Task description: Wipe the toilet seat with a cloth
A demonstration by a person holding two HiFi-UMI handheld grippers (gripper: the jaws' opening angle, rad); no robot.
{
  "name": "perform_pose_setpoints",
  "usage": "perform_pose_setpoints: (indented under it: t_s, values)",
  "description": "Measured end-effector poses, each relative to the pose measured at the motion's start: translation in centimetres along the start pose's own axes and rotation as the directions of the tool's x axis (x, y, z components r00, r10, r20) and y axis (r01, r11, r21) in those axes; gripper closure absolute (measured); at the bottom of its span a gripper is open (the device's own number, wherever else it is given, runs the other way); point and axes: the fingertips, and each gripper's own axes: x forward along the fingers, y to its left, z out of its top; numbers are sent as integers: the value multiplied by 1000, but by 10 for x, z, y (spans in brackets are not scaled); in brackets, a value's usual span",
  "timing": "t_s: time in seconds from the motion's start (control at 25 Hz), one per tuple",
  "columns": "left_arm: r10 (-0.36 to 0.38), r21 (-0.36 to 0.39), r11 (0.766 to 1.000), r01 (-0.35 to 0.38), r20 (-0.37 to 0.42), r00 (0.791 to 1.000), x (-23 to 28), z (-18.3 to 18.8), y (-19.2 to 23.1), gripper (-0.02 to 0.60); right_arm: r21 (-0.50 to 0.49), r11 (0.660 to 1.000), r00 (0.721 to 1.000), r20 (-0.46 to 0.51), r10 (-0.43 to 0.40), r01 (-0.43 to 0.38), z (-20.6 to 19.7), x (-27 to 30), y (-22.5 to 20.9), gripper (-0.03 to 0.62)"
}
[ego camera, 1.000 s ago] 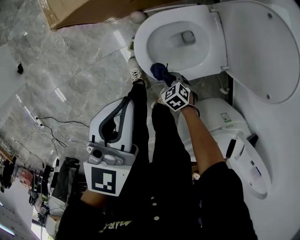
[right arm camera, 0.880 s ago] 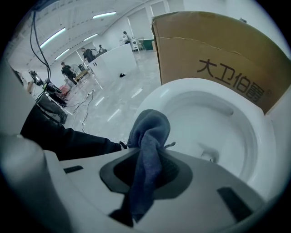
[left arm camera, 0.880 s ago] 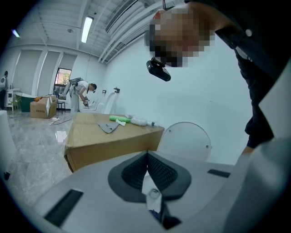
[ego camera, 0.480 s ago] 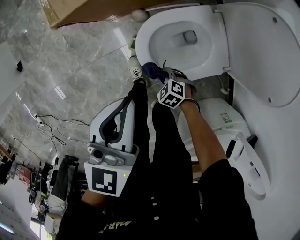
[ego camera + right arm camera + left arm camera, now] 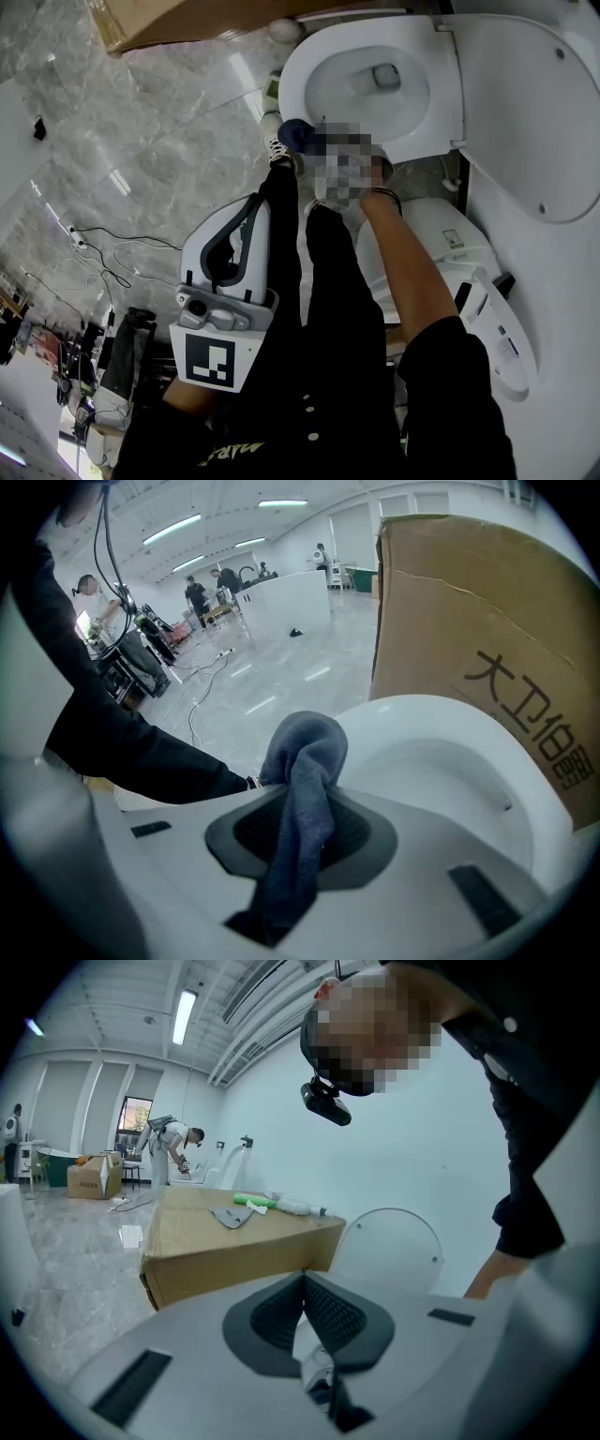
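The white toilet seat point(image 5: 298, 73) rings the open bowl at the top of the head view, with its lid point(image 5: 534, 103) raised to the right. A dark blue cloth point(image 5: 296, 136) rests against the seat's near left rim. My right gripper point(image 5: 302, 829) is shut on that cloth point(image 5: 305, 761), which bunches above the jaws just short of the seat rim point(image 5: 422, 714). In the head view a mosaic patch covers most of this gripper. My left gripper point(image 5: 249, 208) hangs by the person's dark trousers, well away from the toilet. Its pads point(image 5: 323, 1314) meet with nothing between them.
A brown cardboard box point(image 5: 178, 23) stands on the marble floor beside the toilet. A second white toilet unit point(image 5: 469, 281) lies at the lower right. Cables point(image 5: 103, 253) trail over the floor at the left. The person's shoe point(image 5: 274, 147) is near the bowl's base.
My right gripper has slid the cloth leftward along the seat's near rim. The left gripper has stayed where it was.
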Motion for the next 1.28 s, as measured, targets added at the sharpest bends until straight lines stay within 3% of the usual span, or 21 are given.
perform_pose_setpoints:
  t_s: [0.56,0.96,1.28]
  values:
    - [20,-14,1000,-20,-12,1000,1,-5,18,572,-1,1000,999,32,-5,5,33,9,-32,513]
    - [29,-12,1000,-29,1,1000,1,2,25,572,157,984,993,65,-98,87,61,9,-82,511]
    - [22,-5,1000,-22,-6,1000,3,-1,27,572,296,950,985,103,-136,101,66,7,-102,510]
